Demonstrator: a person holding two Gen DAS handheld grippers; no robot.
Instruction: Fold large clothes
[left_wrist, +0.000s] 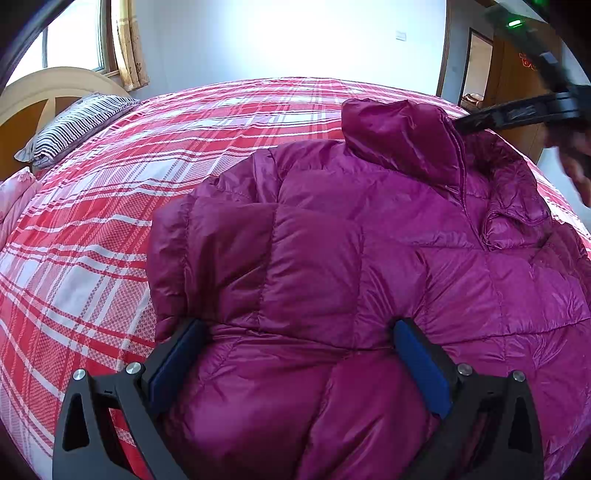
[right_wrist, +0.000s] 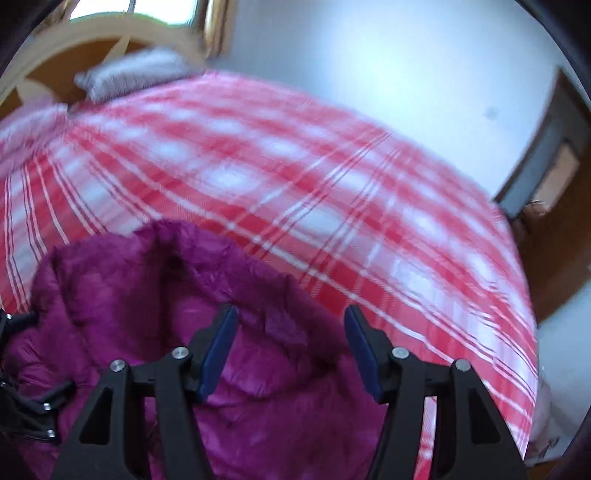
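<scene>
Underneath, puffy quilted magenta jacket (left_wrist: 351, 258)

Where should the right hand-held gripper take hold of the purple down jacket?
Probably the raised collar edge of the purple down jacket, approached from above: it stands up as a thin ridge off the bed, directly before the open right hand-held gripper.

Both wrist views close above jacket (left_wrist: 332, 240), facing across bed (left_wrist: 92, 221), right view blurred

One jacket (left_wrist: 332, 229) and one striped pillow (left_wrist: 74, 125) are lying on one bed (left_wrist: 92, 229); two grippers (left_wrist: 295, 350) (right_wrist: 291, 347) are showing.
</scene>
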